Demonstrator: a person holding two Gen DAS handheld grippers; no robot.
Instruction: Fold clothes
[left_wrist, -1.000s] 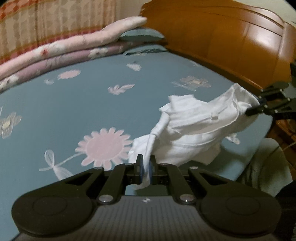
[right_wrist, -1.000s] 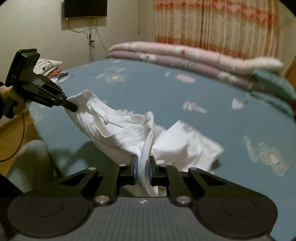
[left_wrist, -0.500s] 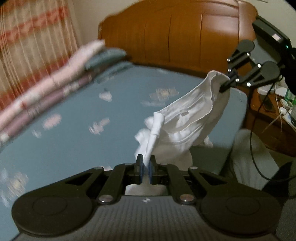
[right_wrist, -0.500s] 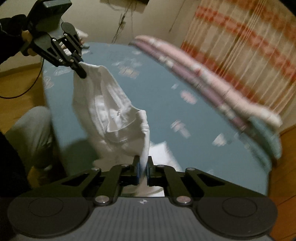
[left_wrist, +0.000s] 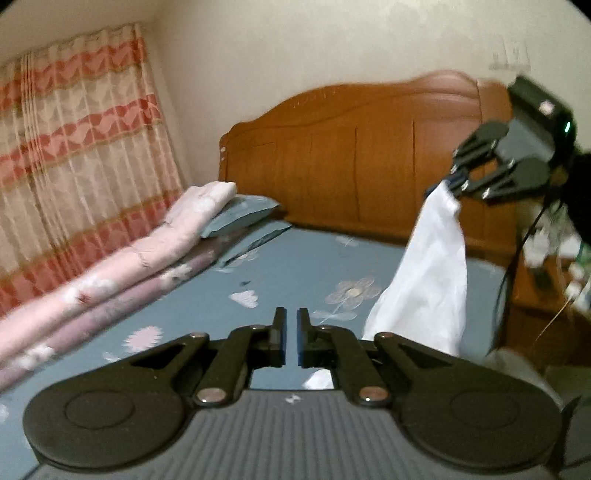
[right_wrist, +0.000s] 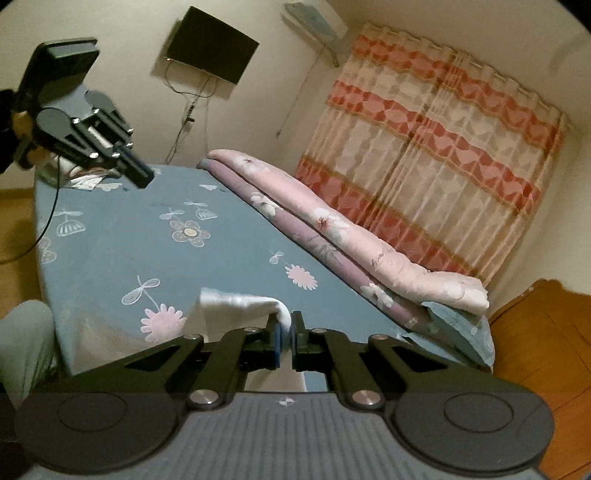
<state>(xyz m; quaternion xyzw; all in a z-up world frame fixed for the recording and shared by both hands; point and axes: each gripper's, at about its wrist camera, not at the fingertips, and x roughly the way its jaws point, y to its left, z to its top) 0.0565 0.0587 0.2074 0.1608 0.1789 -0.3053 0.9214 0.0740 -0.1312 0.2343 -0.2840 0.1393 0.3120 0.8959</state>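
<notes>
1. Bed, blue sheet with pale flower print, fills the middle of both views. Wooden headboard stands at its far end in the left wrist view.
2. Striped pink-and-cream curtain hangs behind the bed, along its far side in the right wrist view.
3. Folded quilts, pink over purple, lie in a long roll along the curtain side of the bed. A blue-grey pillow sits at their headboard end.
4. Dark screen is mounted on the wall past the foot of the bed, cables dangling under it.
5. White shirt: it hangs off the bed from one pinched edge and droops down toward the sheet, at the right of the left wrist view. In the right wrist view only a blurred white fold shows, running left from the pads.
6. Right gripper: I read its jaws as clamped on the shirt's edge, cloth caught between the blue pads. In the left wrist view it is high at the far right.
7. Left gripper: jaws are opening, a narrow gap between the pads, and I see no cloth in that gap. In the right wrist view it is raised at the far left, apart from the shirt.
8. Grey trouser leg of a person shows at the near left edge of the bed.
</notes>
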